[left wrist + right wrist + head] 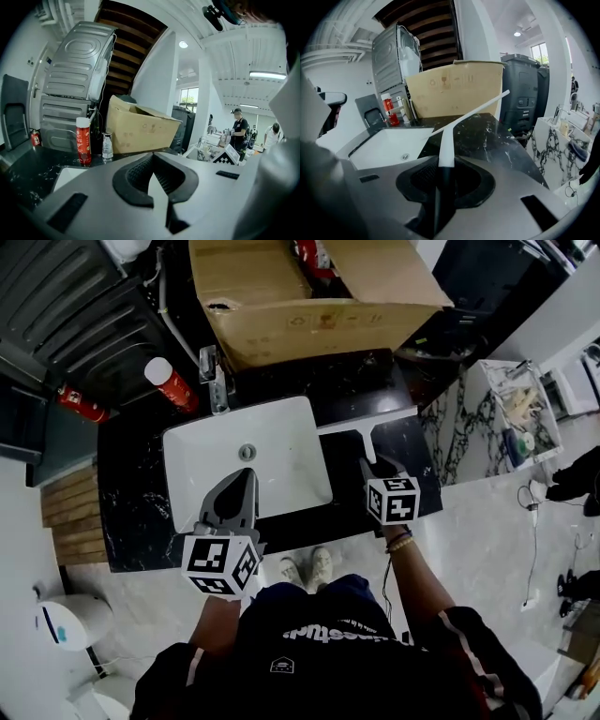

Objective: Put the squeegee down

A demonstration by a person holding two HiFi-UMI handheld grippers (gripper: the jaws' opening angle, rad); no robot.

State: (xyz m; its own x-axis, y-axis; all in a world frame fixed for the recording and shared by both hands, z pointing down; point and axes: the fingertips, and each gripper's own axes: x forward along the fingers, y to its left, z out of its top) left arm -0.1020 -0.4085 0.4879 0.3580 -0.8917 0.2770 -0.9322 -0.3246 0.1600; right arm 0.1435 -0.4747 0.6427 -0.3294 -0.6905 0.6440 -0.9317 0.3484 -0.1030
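The squeegee [367, 432] is white and T-shaped. Its blade lies across the black marble counter [375, 390], just right of the white sink [178, 442]. My right gripper [375, 465] is shut on its handle. In the right gripper view the handle [446, 150] rises from between the pads of the gripper [444, 166] and the blade [468, 113] slants above the counter. I cannot tell whether the blade touches the stone. My left gripper [246, 476] hovers over the sink's front edge, shut and holding nothing; its tips [152, 157] meet.
A big cardboard box [309, 287] stands at the back of the counter. A red spray can [171, 382] and the faucet [216, 381] are behind the sink. A marble side table [506, 418] with small items stands to the right. People [239, 129] stand far off.
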